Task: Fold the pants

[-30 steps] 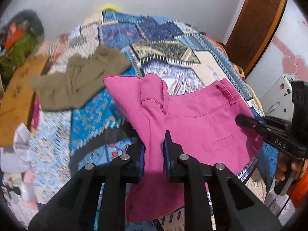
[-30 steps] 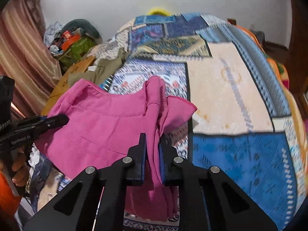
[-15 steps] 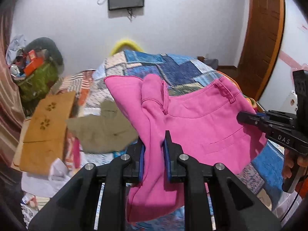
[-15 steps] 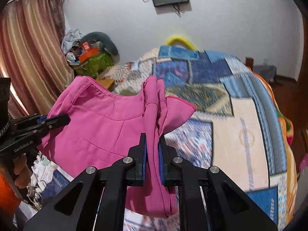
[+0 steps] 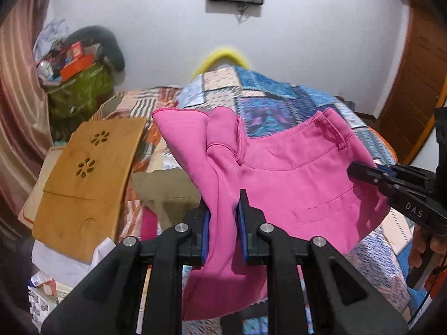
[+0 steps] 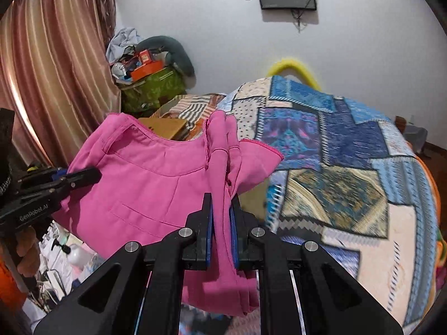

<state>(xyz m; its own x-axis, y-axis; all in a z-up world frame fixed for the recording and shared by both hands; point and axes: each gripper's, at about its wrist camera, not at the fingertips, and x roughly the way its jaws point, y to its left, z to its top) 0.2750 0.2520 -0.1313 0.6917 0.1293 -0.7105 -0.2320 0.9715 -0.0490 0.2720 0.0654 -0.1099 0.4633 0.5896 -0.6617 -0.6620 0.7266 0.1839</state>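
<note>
Fingers [image 5: 206, 224] still clamp pink pants [image 5: 293, 184], lifted higher

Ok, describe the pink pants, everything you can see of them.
The pink pants are a plain woven-looking fabric with a stitched waistband, a belt loop and a welt pocket line. They are held up in the air above the patchwork bedspread, waistband stretched between the two tools. The left tool is shut on a bunched fold at one end, the right tool on the other. Loose fabric droops below both; the lower part is out of view.
</note>
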